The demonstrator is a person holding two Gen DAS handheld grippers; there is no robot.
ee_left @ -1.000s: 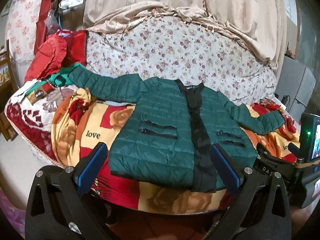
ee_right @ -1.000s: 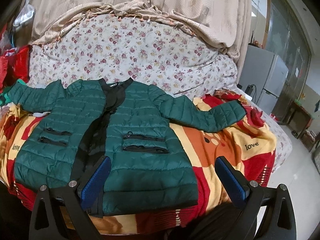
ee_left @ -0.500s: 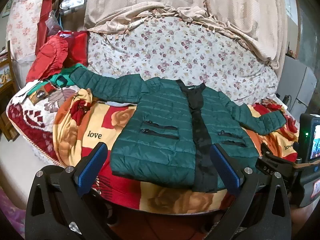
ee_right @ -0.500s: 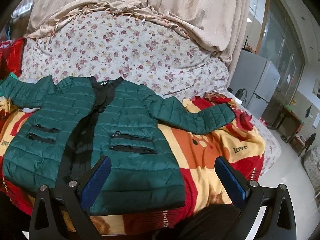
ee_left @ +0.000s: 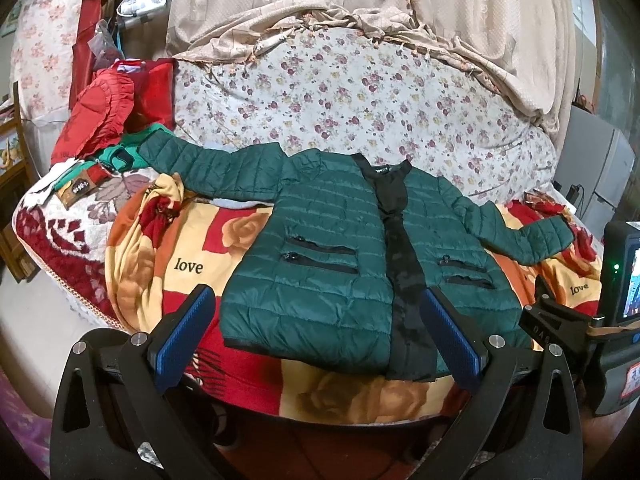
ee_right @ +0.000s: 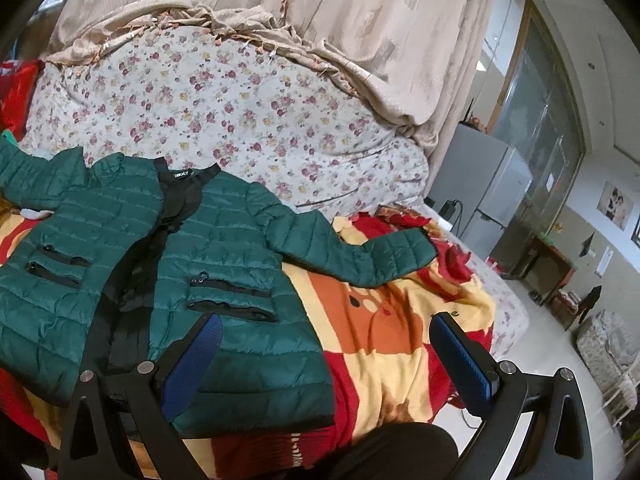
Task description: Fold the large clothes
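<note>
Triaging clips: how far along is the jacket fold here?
Done: the jacket lies face up and spread flat on the blanket, both sleeves out to the sides, so it is only laid out. In hand: nothing. The left gripper and right gripper are both open, hovering near the hem. Left: every fold; sleeves in, then the body. No crease shows yet.

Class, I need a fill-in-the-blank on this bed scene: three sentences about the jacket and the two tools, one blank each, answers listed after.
1. The quilted jacket lying spread on the blanket is dark ____.
2. Both the left tool and the right tool have their jaws ____.
3. The word printed on the blanket is "____".

Missing words: green; open; love
</note>
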